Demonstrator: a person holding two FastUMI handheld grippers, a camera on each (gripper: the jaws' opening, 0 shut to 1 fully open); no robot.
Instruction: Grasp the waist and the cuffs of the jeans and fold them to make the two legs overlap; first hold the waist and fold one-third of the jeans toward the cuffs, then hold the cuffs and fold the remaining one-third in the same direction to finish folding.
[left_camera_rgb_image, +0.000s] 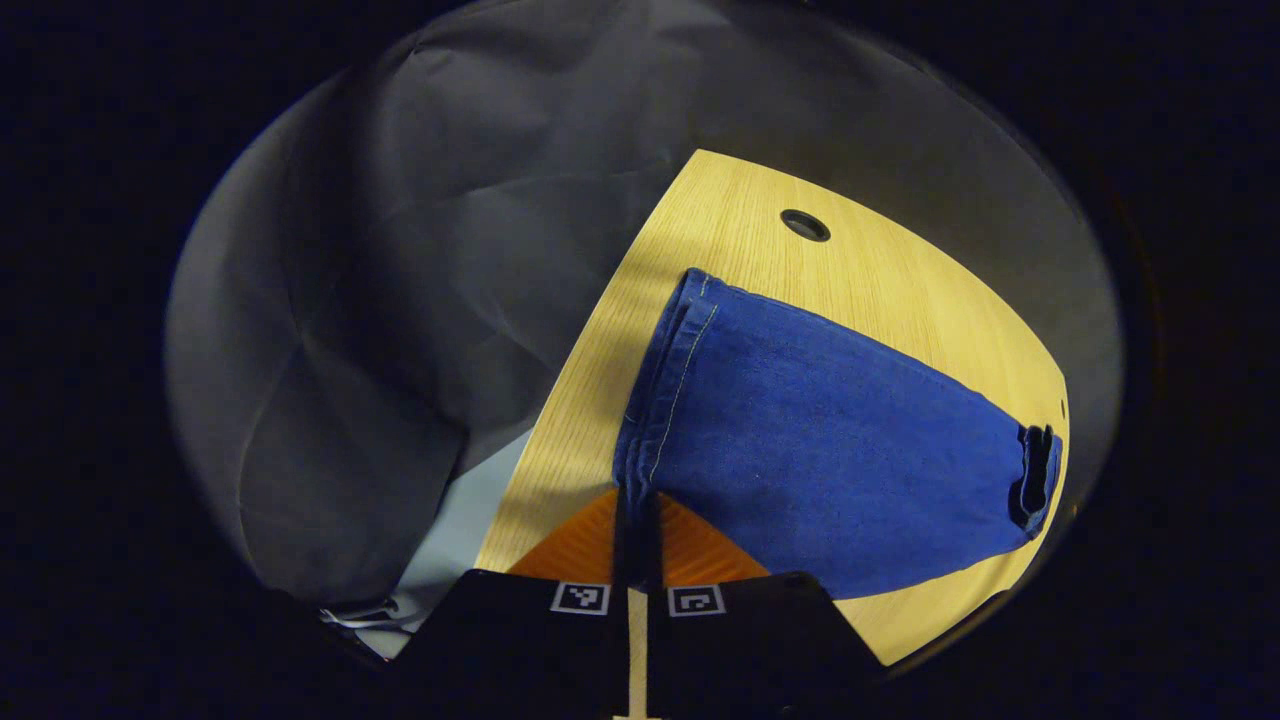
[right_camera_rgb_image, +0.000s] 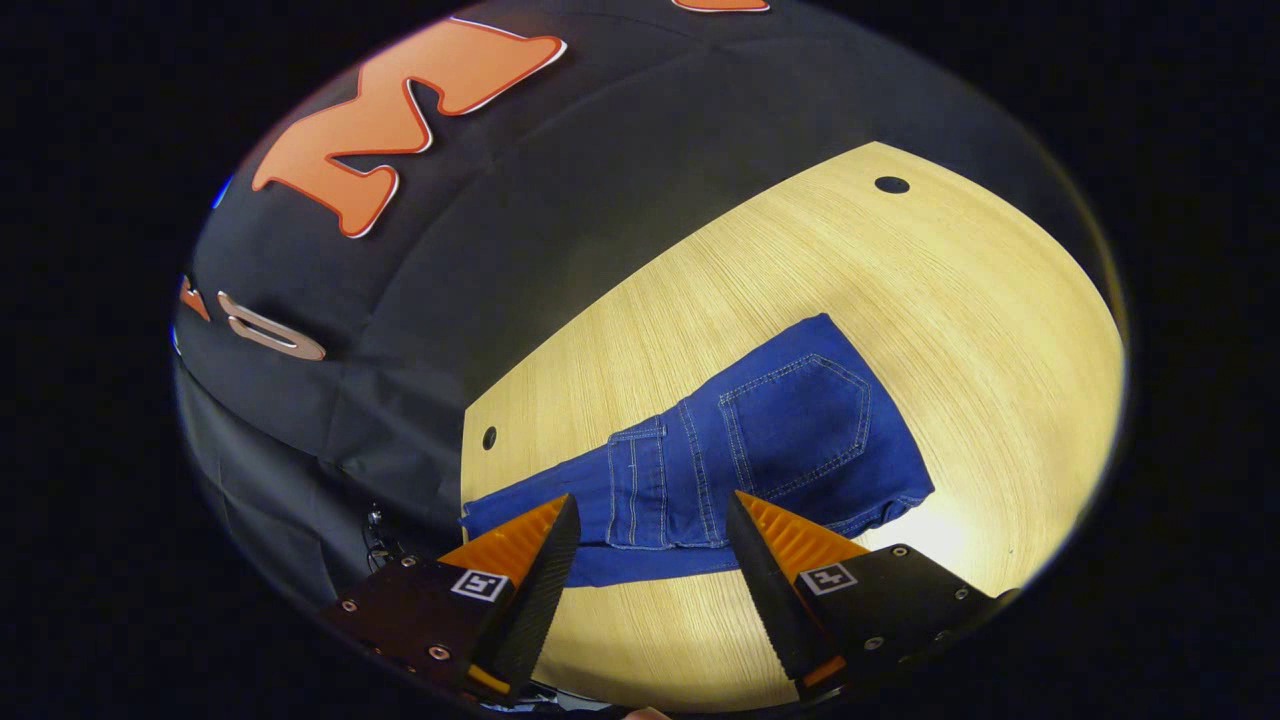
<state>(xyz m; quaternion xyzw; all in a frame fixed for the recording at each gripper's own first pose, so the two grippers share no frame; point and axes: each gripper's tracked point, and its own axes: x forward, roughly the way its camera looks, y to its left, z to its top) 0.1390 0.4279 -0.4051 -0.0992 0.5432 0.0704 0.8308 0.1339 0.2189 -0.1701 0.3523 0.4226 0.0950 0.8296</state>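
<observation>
The jeans (left_camera_rgb_image: 820, 440) were seen on the table (left_camera_rgb_image: 740, 220), the cuff pinched in the left gripper (left_camera_rgb_image: 637, 520) at 6 o'clock, the right gripper (right_camera_rgb_image: 652, 560) held wide above the waist, which was judged next to be grasped

Left gripper (left_camera_rgb_image: 637, 520): fingertips closed at the jeans (left_camera_rgb_image: 830, 440) hem; the fabric hides whether cloth lies between the pads. Jeans' near edge hidden behind the gripper body. Right gripper (right_camera_rgb_image: 650, 545): jeans' waist edge passes behind the left finger (right_camera_rgb_image: 530, 560); table (right_camera_rgb_image: 1000, 330) cut off by view edge to the right.
</observation>
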